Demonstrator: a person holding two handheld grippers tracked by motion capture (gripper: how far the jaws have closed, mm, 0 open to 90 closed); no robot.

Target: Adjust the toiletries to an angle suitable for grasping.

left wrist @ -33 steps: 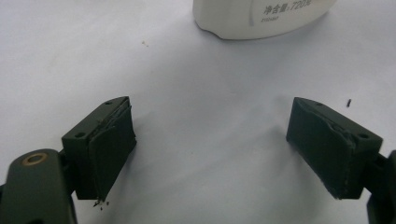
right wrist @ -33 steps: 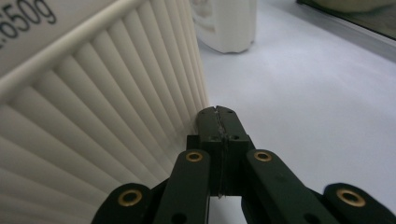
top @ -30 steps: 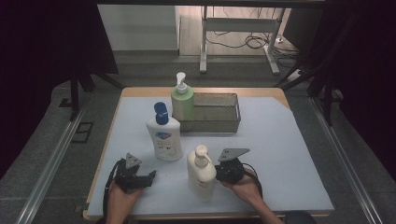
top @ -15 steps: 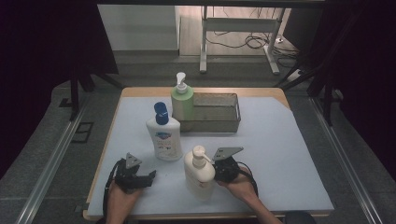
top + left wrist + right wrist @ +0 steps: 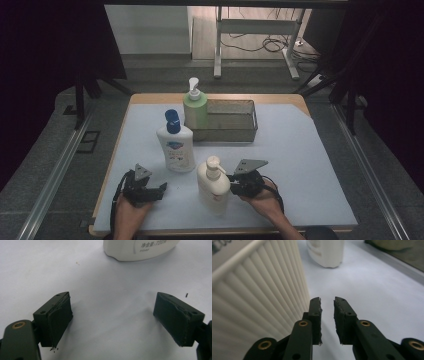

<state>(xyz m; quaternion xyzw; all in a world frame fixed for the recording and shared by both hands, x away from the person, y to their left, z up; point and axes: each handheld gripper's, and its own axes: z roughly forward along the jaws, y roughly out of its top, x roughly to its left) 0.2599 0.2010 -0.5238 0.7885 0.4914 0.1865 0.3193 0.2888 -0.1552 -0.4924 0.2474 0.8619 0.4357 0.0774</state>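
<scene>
The cream pump bottle is standing near the front edge of the table, just left of the right gripper. The right gripper's jaws have just been opening a little, with a small gap and nothing between them; one jaw is lying right beside the bottle's ribbed side. The left gripper is resting near the front left corner, jaws gaping wide and holding nothing.
</scene>
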